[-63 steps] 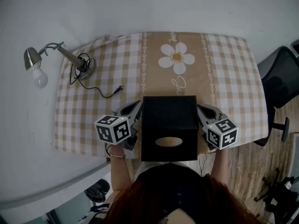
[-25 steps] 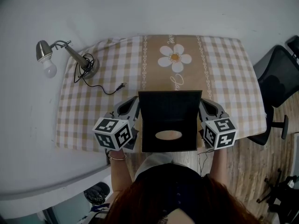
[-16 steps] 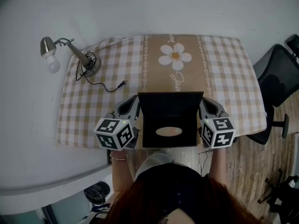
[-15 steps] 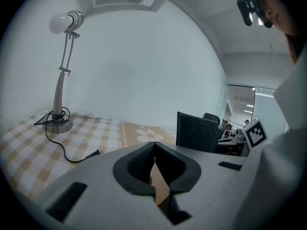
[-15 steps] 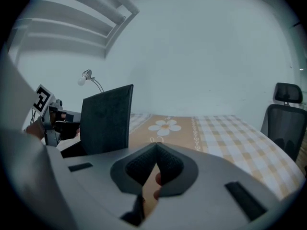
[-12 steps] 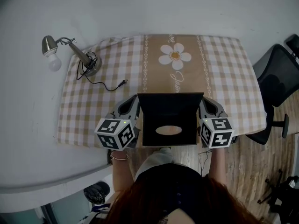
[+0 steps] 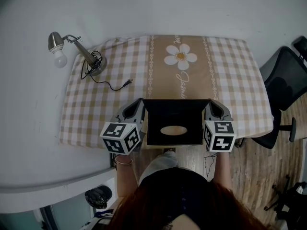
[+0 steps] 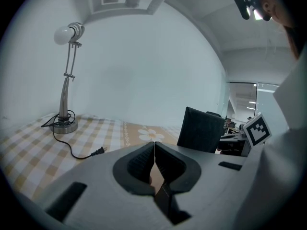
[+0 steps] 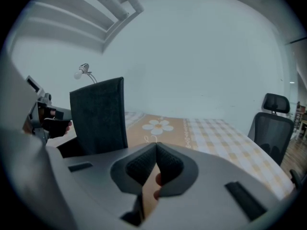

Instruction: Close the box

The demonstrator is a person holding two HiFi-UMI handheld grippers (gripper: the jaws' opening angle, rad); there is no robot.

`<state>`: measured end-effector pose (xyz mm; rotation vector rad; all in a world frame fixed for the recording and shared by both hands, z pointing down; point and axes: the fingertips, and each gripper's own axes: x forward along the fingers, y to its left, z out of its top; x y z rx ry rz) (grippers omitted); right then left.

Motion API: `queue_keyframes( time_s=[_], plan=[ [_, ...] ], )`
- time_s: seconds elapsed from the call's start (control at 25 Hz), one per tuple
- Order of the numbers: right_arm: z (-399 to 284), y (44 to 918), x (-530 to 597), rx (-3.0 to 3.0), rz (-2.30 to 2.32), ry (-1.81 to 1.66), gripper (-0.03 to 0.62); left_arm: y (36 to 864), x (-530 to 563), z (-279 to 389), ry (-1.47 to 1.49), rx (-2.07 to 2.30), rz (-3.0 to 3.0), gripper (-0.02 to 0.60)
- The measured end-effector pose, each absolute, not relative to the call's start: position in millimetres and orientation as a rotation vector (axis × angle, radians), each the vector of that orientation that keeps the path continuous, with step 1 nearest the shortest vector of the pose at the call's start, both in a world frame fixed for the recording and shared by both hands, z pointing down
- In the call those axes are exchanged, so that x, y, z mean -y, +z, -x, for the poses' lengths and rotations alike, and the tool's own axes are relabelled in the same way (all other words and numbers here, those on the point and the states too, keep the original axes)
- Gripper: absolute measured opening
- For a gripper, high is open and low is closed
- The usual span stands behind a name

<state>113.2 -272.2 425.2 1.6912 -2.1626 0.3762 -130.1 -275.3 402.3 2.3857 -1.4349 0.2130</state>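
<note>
When viewed from the head, left to right: lamp (image 7: pixel 72 49) and plug (image 7: pixel 127 83) on the checked counter (image 7: pixel 96 114), left gripper (image 7: pixel 142 104) against the black box (image 7: pixel 173 116) at the near edge, right gripper (image 7: pixel 210 104) on its other side. Only in the gripper views: left jaws pinched onto thin tan card (image 8: pixel 155 174), right likewise. Script below the daisy (image 7: pixel 180 57) unreadable. Oval hole (image 7: pixel 173 130) in the box's top face, inside hidden.

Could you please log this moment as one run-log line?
left gripper: shut on box | right gripper: shut on box | box: black, oval hole up, at table near edge
</note>
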Motion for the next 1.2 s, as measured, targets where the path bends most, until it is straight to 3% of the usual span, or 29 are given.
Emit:
queue_keyframes(
  time_s=[1.2],
  plan=[
    [-115.4,436.7,241.4,2.107,-1.747,0.438,0.017,426.4,238.6,133.4,0.201,1.516,-2.253,0.028]
  ],
)
